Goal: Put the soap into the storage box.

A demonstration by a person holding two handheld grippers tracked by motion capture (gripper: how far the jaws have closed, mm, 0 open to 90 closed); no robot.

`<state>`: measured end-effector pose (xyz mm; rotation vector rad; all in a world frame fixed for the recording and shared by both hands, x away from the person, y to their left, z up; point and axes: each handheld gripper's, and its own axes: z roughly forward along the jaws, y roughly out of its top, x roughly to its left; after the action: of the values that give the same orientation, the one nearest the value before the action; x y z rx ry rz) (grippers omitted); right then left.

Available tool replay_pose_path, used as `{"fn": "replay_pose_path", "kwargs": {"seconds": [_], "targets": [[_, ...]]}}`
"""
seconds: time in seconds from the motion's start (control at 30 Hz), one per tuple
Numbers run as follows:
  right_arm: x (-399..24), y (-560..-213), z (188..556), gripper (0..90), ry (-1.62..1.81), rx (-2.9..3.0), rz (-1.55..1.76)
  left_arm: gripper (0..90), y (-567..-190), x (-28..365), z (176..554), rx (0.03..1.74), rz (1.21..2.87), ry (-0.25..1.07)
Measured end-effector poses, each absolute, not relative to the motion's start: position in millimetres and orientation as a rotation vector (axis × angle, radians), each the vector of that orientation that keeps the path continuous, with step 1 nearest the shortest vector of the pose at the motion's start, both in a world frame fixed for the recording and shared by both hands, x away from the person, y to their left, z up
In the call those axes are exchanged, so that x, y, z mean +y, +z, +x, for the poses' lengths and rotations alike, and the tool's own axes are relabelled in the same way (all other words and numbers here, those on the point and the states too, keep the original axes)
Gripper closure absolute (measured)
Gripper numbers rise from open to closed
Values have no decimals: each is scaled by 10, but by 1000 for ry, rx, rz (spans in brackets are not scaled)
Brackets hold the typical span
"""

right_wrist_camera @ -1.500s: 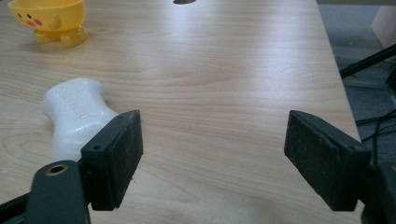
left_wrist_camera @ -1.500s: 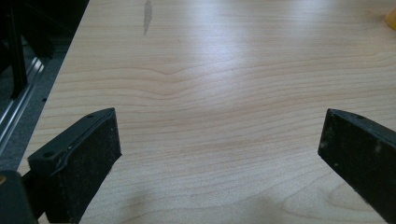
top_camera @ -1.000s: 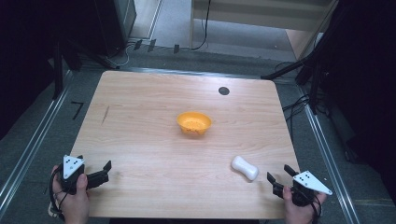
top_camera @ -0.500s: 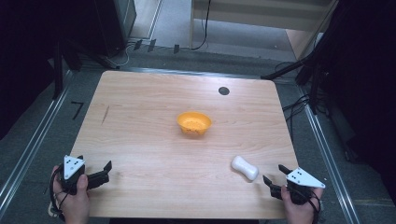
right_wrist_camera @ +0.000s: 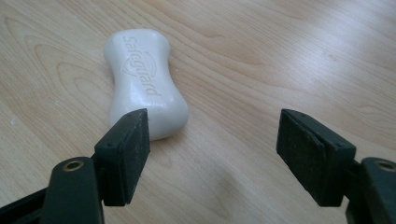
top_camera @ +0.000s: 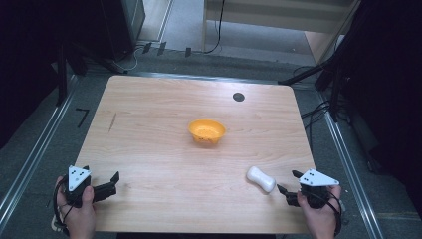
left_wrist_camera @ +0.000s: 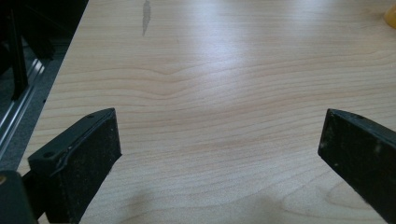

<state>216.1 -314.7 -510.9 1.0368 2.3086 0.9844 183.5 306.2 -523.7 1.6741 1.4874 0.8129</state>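
A white soap bar (top_camera: pixel 261 179) stamped with a brand name lies on the wooden table (top_camera: pixel 164 149) near its front right. My right gripper (top_camera: pixel 287 181) sits just right of it, open. In the right gripper view the soap bar (right_wrist_camera: pixel 144 81) lies ahead and to the left, partly behind the left fingertip (right_wrist_camera: pixel 126 149), and the gap of the right gripper (right_wrist_camera: pixel 212 130) holds only bare wood. An orange bowl (top_camera: pixel 207 131) stands mid-table. My left gripper (top_camera: pixel 115 181) rests open at the front left corner, and the left gripper (left_wrist_camera: pixel 219 135) has nothing between its fingers.
A small black round spot (top_camera: pixel 238 96) marks the far side of the table. The bowl's edge (left_wrist_camera: pixel 391 14) peeks in at the top right of the left gripper view. Metal rails (top_camera: pixel 30 164) and cables (top_camera: pixel 313 112) run along the floor beside the table.
My right gripper has shifted a little toward the soap bar and turned slightly. The left gripper, soap and bowl have stayed put.
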Motion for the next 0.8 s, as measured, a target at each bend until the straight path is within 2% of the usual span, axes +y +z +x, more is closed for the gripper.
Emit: {"fn": "replay_pose_path", "kwargs": {"seconds": [0.8], "targets": [[-2989,-4908,2474,269,859,2514,967,0,-5237,3066,1842,1490,1684,806]]}}
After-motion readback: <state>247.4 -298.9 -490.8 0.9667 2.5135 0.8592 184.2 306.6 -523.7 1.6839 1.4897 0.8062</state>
